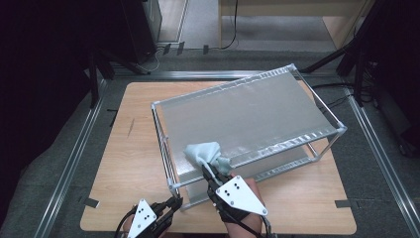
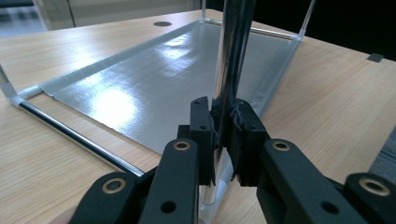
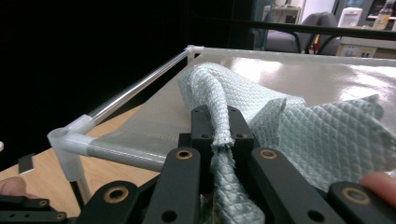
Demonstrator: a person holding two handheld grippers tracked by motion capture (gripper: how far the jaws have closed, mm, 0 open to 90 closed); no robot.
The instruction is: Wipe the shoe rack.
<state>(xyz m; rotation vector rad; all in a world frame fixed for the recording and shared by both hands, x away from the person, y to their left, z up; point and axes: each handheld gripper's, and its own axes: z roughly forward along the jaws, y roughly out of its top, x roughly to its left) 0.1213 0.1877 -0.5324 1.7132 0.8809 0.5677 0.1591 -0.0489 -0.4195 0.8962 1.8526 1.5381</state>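
1. A light wooden tabletop (image 1: pixel 129 163) carries a two-tier metal rack (image 1: pixel 317 106), set askew across it.
2. The rack's silvery top shelf (image 1: pixel 247 114) bears a pale green cloth (image 1: pixel 203 151) near its near-left corner.
3. Its lower shelf (image 2: pixel 154 88) sits just above the wood.

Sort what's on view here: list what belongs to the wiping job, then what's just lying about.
In the job:
- pale green cloth, pinched in the right gripper
- two-tier rack, whose top shelf the cloth lies on
- rack's near corner post, clamped by the left gripper

Lying about:
- wooden table
- tape bits on the floor
- cables behind
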